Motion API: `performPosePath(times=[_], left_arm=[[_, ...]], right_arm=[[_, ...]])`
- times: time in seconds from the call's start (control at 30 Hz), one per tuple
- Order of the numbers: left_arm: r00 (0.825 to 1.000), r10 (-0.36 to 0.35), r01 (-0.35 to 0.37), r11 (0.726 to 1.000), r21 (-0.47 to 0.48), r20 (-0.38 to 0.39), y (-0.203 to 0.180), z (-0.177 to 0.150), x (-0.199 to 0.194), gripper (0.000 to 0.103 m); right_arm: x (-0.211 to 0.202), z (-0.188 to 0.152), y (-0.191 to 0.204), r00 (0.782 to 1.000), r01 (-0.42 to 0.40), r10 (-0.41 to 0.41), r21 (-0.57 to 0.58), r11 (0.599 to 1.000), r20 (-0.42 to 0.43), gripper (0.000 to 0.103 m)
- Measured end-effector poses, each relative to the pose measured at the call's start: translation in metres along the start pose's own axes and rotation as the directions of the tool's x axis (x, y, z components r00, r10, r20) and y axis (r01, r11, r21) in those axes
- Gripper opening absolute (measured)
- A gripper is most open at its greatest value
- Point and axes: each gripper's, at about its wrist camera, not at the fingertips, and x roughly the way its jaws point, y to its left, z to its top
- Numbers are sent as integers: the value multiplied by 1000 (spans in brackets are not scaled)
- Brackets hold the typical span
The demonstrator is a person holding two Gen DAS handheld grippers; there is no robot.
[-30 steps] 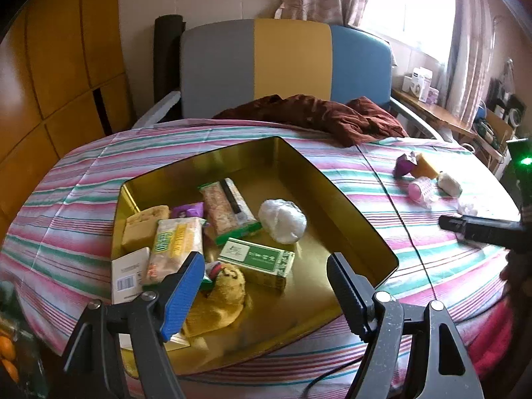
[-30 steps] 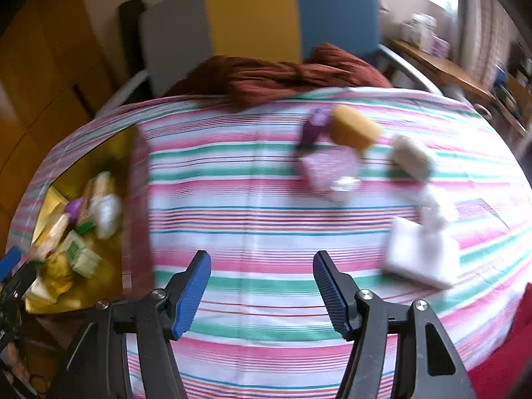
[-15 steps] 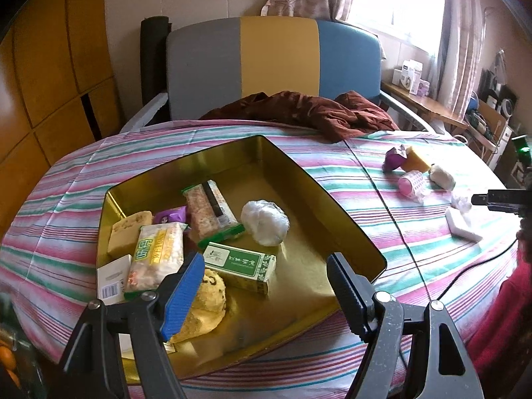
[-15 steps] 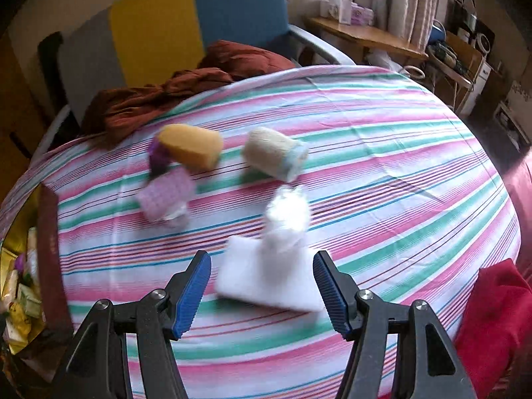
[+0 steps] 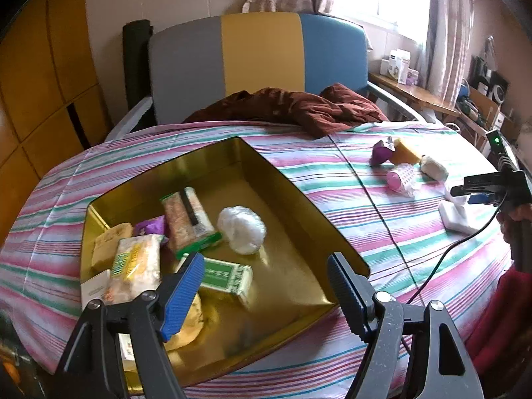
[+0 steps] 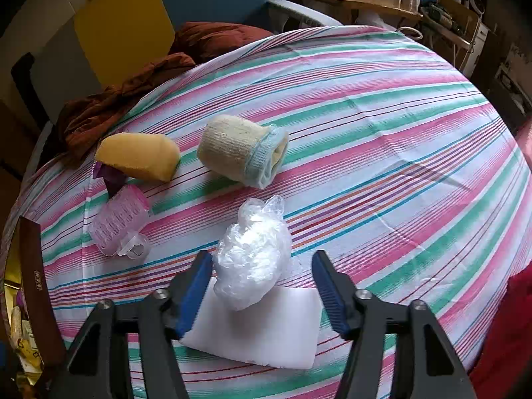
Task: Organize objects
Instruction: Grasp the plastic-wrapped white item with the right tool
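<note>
A gold tin tray (image 5: 319,229) on the striped table holds several snack packets, a green box (image 5: 226,276) and a white plastic wad (image 5: 242,229). My left gripper (image 5: 266,289) is open above the tray's near edge, holding nothing. My right gripper (image 6: 262,286) is open, its jaws on either side of a crumpled clear plastic bag (image 6: 252,259) that lies on a flat white block (image 6: 266,329). The right gripper also shows in the left wrist view (image 5: 478,188). Beyond lie a pink hair roller (image 6: 118,219), a yellow sponge (image 6: 139,156) and a rolled sock (image 6: 239,149).
A brown cloth (image 5: 299,106) lies at the table's far edge before a grey, yellow and blue chair (image 5: 259,53). A purple wrapper (image 5: 382,154) lies by the sponge. A black cable (image 5: 442,266) runs over the table's right side. The tray's rim (image 6: 31,286) shows at left.
My right gripper has swung right and come down close over the plastic bag and white block. The left gripper has drawn back slightly from the tray.
</note>
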Motion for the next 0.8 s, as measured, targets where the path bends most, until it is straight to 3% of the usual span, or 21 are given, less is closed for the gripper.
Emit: performPosePath(times=[0.13,0.27,0.33,0.63,0.7,0.8], left_arm=[[1000,-18,18,999,26,-3,-12,4,5,77],[999,-36,37,998,57,-4,-25,8,7,77],[999,-47,47,997,68,-1,-31,10,6,77],[995,-97,94,980,177,9,-67,35,15,77],[992,-124,118,966,232,11,-85,44,21,77],[984,-178,170,930,325,-3,-117,53,34,77]], right_arm=[[0,2,-1,1000,6,-6,-3,1000,7,54],[2,4,-2,1000,4,-4,-15,1000,3,36],[1,4,-1,1000,-1,1,-28,1000,8,32],[-35,-7,-4,991,-69,72,-25,997,116,32],[-45,-11,-6,987,-75,78,-28,997,143,32],[-55,-14,-17,982,-20,18,8,1000,188,32]])
